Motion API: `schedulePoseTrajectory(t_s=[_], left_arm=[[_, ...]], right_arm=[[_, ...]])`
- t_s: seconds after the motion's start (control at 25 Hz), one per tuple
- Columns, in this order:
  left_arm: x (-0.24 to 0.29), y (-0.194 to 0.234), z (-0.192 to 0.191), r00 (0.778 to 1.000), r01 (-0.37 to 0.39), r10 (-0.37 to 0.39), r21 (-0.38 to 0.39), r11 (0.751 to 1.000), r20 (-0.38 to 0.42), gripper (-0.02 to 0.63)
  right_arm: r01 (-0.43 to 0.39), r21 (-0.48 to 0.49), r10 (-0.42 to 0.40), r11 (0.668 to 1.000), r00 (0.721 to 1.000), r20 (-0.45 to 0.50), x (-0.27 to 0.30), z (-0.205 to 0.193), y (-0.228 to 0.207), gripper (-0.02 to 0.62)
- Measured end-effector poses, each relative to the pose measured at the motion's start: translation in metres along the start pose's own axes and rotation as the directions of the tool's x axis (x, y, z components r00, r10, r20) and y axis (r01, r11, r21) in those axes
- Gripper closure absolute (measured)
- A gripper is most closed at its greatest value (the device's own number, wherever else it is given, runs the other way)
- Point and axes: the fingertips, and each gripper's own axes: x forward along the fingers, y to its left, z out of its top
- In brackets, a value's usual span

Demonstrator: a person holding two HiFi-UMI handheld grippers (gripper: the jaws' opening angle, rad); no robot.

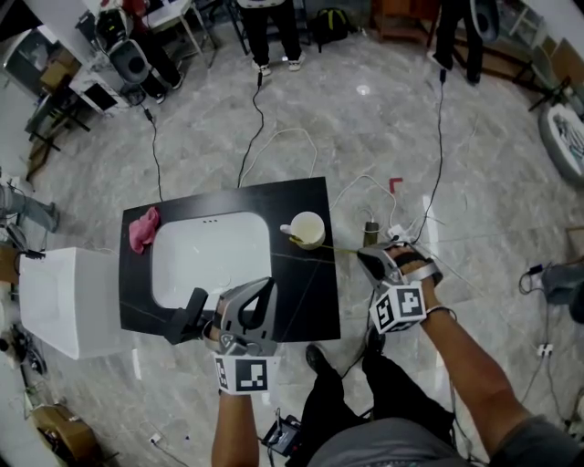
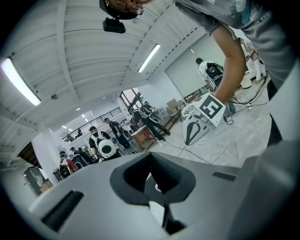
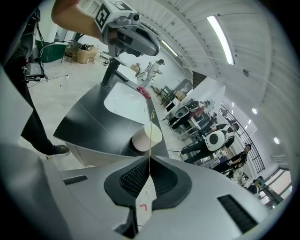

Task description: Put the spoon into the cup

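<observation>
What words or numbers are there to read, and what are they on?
No text reads clearly anywhere.
The left marker cube and right marker cube: black-and-white square patterns, not letters.
The shirt print, left gripper view: too blurred to read.
The cup and spoon: no print visible.

Cup [image 1: 307, 228] right of sink [image 1: 210, 260], cloth [image 1: 142, 229] left of sink, on table [image 1: 306, 296]
</observation>
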Motion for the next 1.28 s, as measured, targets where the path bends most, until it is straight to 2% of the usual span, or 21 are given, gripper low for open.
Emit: schedulePoseTrajectory(t_s=[0.4, 0.88, 1.28], left_arm=[[0.007, 0.005, -0.004, 1.000, -0.014, 0.014, -0.003, 1.000, -0.005, 0.604], [0.007, 0.008, -0.010, 0.999, -0.027, 0.026, -0.027, 0.999, -0.021, 0.604], [0.001, 0.016, 0.004, 0.998, -0.041, 0.044, -0.052, 0.998, 0.046, 0.604]], right_arm=[[-0.031, -0.014, 0.031, 0.999, 0.999, -0.028, 0.015, -0.009, -0.007, 0.561], [-0.018, -0.038, 0.019, 0.999, 0.999, 0.033, 0.020, 0.013, -0.019, 0.558], [-0.009, -0.072, 0.014, 0.997, 0.997, 0.071, 0.007, 0.033, -0.032, 0.520]])
